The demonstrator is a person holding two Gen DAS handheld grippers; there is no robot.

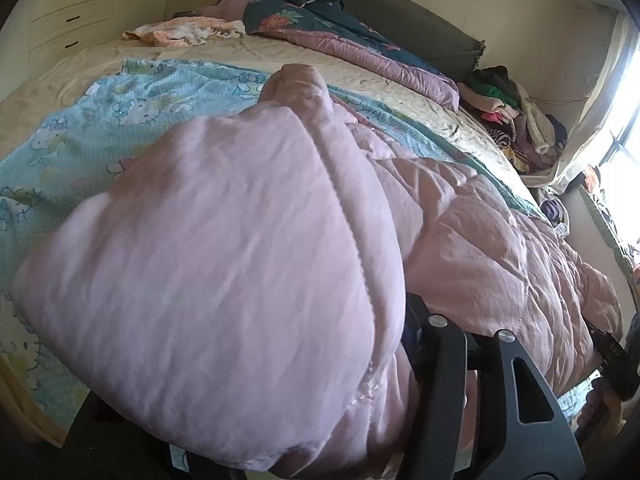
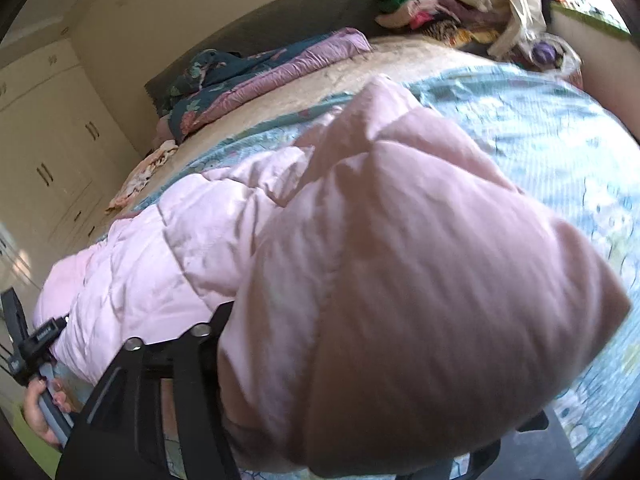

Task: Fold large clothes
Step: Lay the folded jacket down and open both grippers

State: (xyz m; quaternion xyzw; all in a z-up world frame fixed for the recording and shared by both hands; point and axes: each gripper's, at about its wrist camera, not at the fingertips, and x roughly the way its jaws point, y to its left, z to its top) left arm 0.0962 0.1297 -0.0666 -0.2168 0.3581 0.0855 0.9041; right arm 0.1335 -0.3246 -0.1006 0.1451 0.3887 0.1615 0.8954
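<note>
A large pink quilted coat (image 1: pixel 480 232) lies across the near side of the bed, on a light blue cartoon-print blanket (image 1: pixel 120 120). My left gripper (image 1: pixel 404 340) is shut on a fold of the coat, and the lifted pink fabric (image 1: pixel 220 260) drapes over its fingers and hides the tips. My right gripper (image 2: pixel 224 344) is shut on another part of the same coat (image 2: pixel 192 248); a raised flap (image 2: pixel 420 280) covers its fingertips. Each gripper appears at the edge of the other's view, held by a hand.
A beige bedspread (image 1: pixel 360 64) covers the bed. A dark floral and purple duvet (image 1: pixel 340 28) lies bunched at the headboard. A pile of mixed clothes (image 1: pixel 516 120) sits in the far corner by the window. A peach garment (image 1: pixel 184 32) lies near the white wardrobe (image 2: pixel 48 160).
</note>
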